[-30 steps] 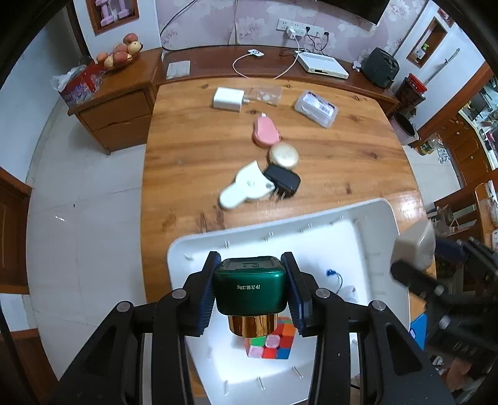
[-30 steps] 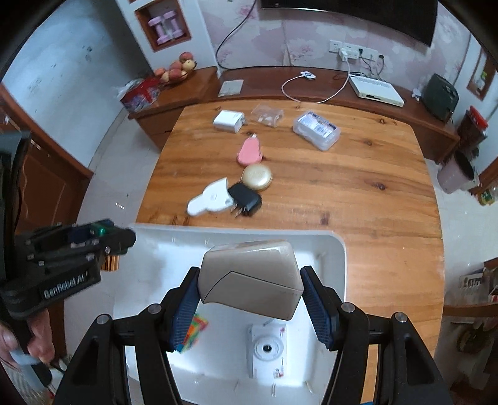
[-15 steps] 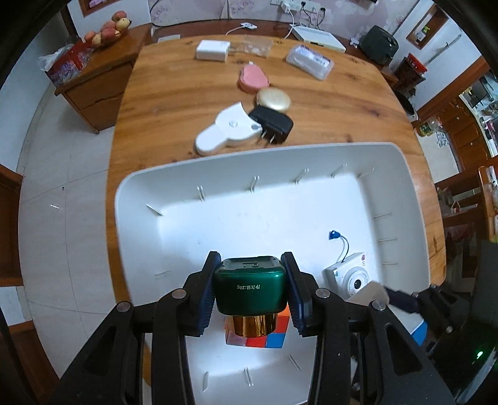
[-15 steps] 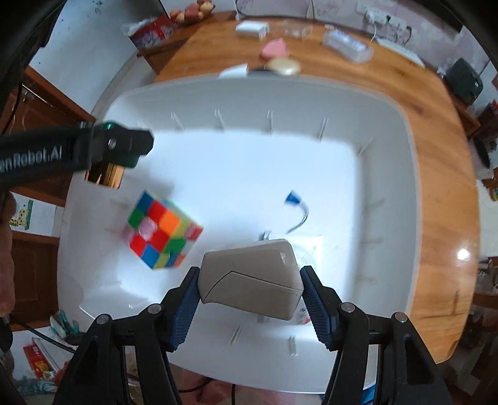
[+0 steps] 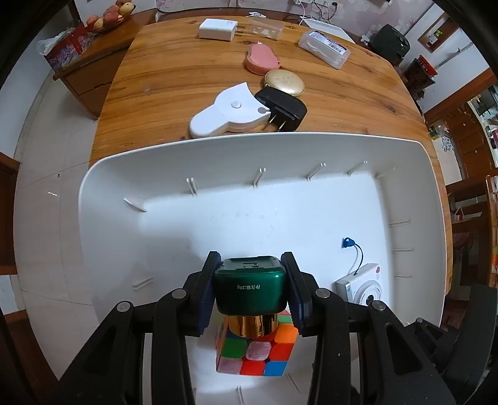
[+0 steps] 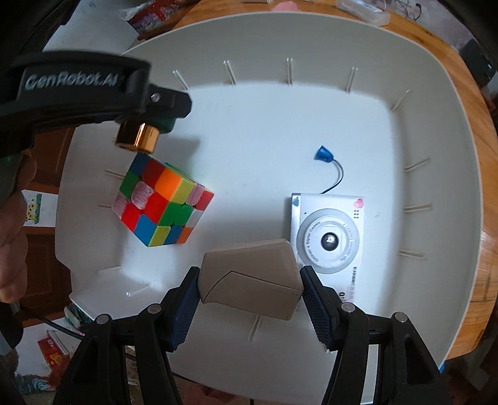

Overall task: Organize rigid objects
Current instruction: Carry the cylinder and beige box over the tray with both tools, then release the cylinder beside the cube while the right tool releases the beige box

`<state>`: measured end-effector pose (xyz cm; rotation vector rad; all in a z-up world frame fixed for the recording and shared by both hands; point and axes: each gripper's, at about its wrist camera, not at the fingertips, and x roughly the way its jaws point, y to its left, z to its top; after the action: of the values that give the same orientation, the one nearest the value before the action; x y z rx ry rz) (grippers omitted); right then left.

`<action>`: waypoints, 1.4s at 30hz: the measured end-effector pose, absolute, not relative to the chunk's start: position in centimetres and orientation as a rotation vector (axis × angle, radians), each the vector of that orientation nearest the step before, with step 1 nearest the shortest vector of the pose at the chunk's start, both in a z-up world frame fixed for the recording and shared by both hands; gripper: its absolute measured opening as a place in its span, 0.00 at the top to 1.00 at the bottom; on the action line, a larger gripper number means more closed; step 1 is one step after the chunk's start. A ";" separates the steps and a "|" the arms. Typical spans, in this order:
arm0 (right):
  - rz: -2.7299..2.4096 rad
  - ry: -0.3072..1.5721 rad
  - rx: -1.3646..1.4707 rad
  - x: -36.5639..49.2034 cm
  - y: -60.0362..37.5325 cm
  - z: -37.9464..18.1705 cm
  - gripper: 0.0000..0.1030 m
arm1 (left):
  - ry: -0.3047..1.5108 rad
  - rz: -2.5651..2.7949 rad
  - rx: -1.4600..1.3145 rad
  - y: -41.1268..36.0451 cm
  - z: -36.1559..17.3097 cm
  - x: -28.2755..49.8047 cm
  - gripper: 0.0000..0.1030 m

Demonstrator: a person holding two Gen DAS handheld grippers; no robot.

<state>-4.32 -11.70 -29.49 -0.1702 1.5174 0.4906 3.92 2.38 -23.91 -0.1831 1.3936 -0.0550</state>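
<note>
My left gripper is shut on a dark green bottle with a gold cap that points down, hanging just above a colourful puzzle cube inside the white bin. From the right wrist view the same bottle hovers over the cube. My right gripper is shut on a beige angular box, low over the bin floor beside a white toy camera with a blue-tipped strap.
Beyond the bin on the wooden table lie a white flat device, a black plug adapter, a gold compact, a pink case, a white charger and clear plastic boxes.
Both grippers have sunk from above the table into the bin, still holding their objects. The bin floor, cube and camera loom larger; the beige box has dropped close beside the camera.
</note>
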 end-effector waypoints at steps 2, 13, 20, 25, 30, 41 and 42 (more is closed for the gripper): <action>0.493 1.526 -0.169 -4.1 -11.5 -29.8 0.38 | 1.396 -0.052 -0.182 2.2 -24.2 4.1 0.59; 0.501 1.508 -0.186 -4.7 -10.4 -29.7 0.37 | 1.397 -0.055 -0.145 1.3 -25.4 4.2 0.59; 0.506 1.515 -0.186 -4.2 -11.0 -30.1 0.35 | 1.412 -0.054 -0.123 0.8 -26.0 4.0 0.58; 0.506 1.523 -0.162 -4.2 -11.2 -30.2 0.34 | 1.423 -0.049 -0.108 0.6 -26.2 4.1 0.58; 0.505 1.526 -0.128 -4.1 -11.7 -29.9 0.34 | 1.399 -0.046 -0.126 0.7 -25.3 4.1 0.30; 0.510 1.489 -0.127 -3.7 -12.8 -27.8 0.34 | 1.356 -0.051 -0.108 0.3 -23.6 3.8 0.24; 0.510 1.486 -0.125 -3.7 -12.9 -27.7 0.34 | 1.355 -0.053 -0.105 -0.4 -23.8 4.1 0.24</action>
<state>-3.74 -12.86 -27.68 -0.1247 1.4856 0.5096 4.15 -0.40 -23.81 -0.1054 1.3554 -0.0534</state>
